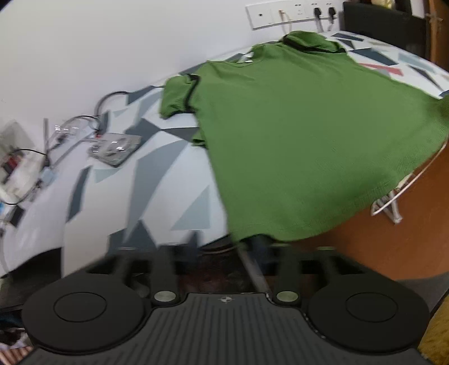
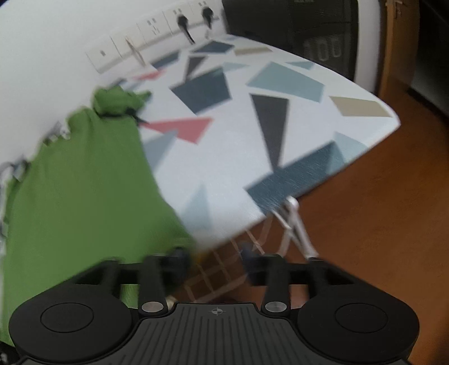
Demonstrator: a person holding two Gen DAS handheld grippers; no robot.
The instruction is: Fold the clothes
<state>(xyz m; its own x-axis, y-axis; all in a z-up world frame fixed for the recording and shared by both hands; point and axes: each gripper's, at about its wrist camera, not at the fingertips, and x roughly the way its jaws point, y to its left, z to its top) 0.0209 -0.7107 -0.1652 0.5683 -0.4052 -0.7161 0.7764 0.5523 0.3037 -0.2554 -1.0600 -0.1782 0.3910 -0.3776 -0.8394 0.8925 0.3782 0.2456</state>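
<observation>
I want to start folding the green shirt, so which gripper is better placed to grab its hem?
Probably the left gripper: its open jaws sit right at the green shirt hem. The right gripper also stands open, mostly beyond the shirt's corner, over the floor.

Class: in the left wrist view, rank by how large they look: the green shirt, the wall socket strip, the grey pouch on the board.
1. green shirt, by far the largest.
2. and 3. wall socket strip and grey pouch look alike; the strip is farther away, so no ranking.
</observation>
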